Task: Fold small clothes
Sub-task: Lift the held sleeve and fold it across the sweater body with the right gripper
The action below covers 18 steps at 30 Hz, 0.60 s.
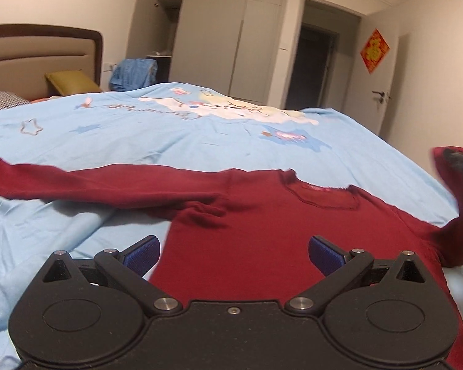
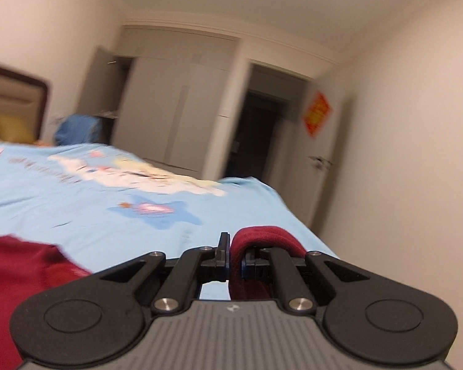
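Right tool (image 2: 236, 257) pinches red sweater (image 1: 262, 231) cuff, seemingly lifted; left tool (image 1: 234, 252) spread.

You have one red sweater (image 1: 262, 225) on one bed (image 1: 169, 141), two grippers, one yellow pillow (image 1: 71, 81) by the headboard.

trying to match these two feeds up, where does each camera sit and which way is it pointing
Left wrist: rides on the left gripper, looking across the bed at the red sweater on the blue duvet; its open blue-padded fingers show.
Right wrist: rides on the right gripper, facing the wardrobe and doorway; it is shut on the sweater's sleeve cuff.
Shared: sweater, duvet, wardrobe, red wall decoration; the left view also catches the right gripper holding the cuff.
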Available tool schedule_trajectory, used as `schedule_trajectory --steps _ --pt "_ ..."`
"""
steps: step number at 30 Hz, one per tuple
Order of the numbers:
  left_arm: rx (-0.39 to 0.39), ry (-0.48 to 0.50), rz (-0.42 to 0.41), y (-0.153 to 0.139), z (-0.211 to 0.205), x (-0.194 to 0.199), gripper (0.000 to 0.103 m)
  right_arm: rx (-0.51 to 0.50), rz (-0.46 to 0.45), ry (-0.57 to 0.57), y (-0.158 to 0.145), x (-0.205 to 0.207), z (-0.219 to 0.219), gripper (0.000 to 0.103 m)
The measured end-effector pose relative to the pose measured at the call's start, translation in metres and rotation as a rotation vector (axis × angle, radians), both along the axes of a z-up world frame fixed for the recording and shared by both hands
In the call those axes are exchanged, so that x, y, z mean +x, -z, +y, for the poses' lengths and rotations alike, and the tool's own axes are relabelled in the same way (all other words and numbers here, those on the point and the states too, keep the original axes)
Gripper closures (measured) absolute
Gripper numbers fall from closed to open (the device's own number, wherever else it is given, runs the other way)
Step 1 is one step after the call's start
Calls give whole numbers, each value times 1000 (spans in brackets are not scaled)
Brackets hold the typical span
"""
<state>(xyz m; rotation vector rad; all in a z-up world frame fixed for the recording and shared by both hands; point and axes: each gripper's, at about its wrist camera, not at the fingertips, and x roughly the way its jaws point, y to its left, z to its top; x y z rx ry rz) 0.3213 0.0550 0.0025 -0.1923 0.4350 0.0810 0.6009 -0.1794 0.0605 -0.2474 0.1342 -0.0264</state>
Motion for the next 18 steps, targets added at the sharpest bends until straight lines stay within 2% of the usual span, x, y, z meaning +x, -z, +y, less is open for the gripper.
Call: schedule_trajectory --steps 5,8,11,13,15,17,18 --pt "-7 -28 0 4 16 -9 1 -268 28 -207 23 -27 109 96" --pt "0 -47 5 6 27 -14 1 -542 102 -317 56 -33 165 96" --pt "3 -69 8 8 38 -20 1 -755 155 -377 86 -36 196 96" --pt "4 -83 10 10 43 -23 1 -818 175 -398 99 -40 202 95" --pt "-4 -96 12 11 48 -24 1 -839 180 -412 104 -42 204 93" --pt "-17 -104 16 13 51 -26 1 -822 201 -429 102 -40 203 80" --pt "-24 -106 18 13 52 -26 1 -783 221 -440 98 -39 201 70"
